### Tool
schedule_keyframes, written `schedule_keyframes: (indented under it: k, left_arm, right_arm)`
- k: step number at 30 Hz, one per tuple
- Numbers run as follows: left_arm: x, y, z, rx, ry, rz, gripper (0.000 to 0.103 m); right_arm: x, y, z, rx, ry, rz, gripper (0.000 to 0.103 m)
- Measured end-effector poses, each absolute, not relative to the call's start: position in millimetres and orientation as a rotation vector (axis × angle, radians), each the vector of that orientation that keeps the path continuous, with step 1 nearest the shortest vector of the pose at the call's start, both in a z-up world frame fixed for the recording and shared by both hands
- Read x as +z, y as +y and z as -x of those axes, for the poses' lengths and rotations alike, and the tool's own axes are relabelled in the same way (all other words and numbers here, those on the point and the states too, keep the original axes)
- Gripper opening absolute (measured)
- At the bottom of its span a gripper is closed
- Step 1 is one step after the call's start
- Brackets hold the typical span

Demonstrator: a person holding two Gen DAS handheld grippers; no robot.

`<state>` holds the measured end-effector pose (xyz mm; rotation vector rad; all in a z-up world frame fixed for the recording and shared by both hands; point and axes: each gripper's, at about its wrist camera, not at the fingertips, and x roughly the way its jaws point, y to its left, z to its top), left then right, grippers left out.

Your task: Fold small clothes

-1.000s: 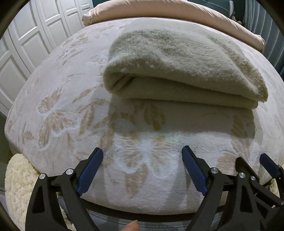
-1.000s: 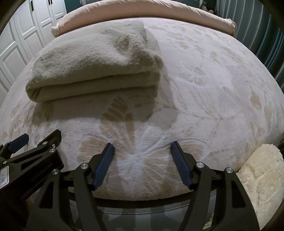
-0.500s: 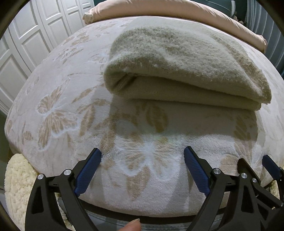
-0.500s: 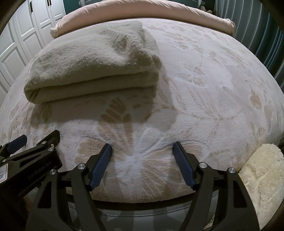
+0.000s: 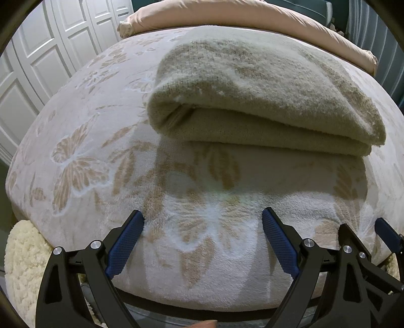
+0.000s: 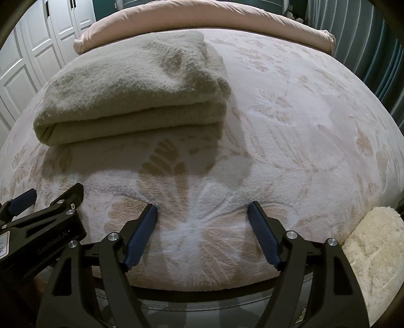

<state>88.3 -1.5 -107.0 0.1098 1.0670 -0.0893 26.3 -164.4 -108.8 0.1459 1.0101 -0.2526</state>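
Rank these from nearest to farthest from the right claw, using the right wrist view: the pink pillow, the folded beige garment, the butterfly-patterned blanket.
1. Butterfly-patterned blanket: right under the right claw, whose jaws are opening with nothing held.
2. Folded beige garment: ahead, to the left.
3. Pink pillow: along the far edge.

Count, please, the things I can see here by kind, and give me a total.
Folded beige cloth: 1
Butterfly-patterned blanket: 1
Pink pillow: 1
Cream fluffy fabric: 1
Tools, left tool and right tool, nothing between their fingers: 2
Total: 6
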Motion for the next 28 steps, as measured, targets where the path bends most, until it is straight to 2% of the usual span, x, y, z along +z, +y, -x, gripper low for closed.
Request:
schedule_keyframes:
  k: [28]
  left_arm:
    - [-104.6,-2.5,-86.2,-0.083,1.060,-0.112,0.092]
  right_arm:
    - [-108.7,-163.8,-26.2,-0.255,1.007,-0.147,0.073]
